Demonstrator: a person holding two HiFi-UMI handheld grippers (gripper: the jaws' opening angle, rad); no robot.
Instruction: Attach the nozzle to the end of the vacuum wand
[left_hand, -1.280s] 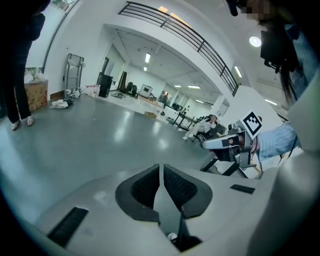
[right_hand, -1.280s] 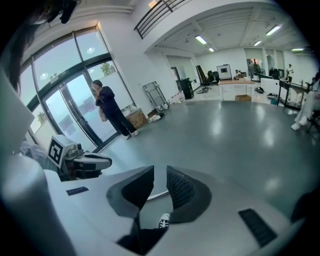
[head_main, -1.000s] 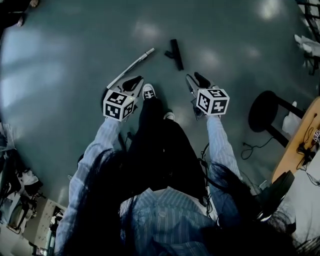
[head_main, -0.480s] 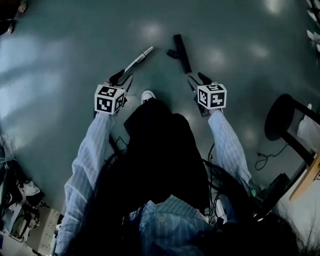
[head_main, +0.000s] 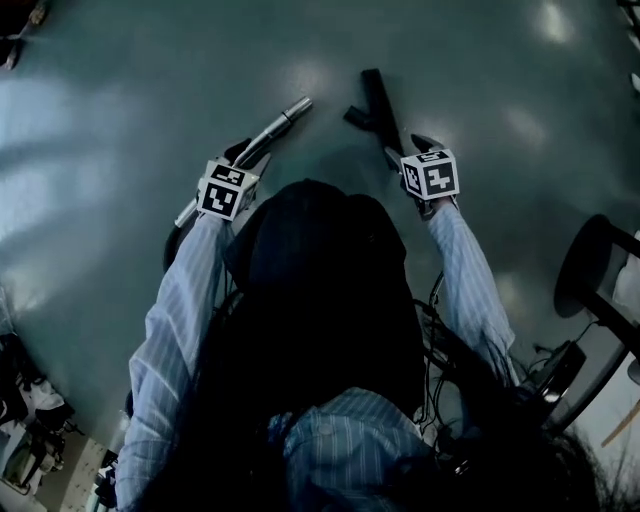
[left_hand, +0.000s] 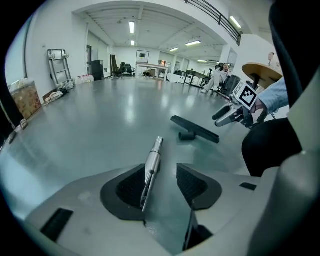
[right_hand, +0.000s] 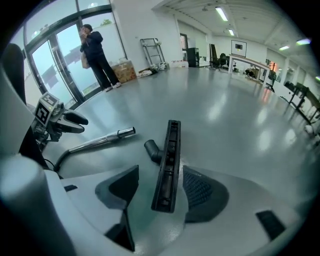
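stool (head_main: 583, 268): black, far right; hand truck (right_hand: 150, 52): by far wall; person (right_hand: 96, 55): standing beside glass doors

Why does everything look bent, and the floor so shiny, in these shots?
Head view: dim and bluish, with pale glare patches on the smooth grey floor. Left gripper view: the wide lens curves straight lines; the silver metal vacuum wand is sharp. Right gripper view: same curving, dark corners, black plastic floor nozzle sharp.
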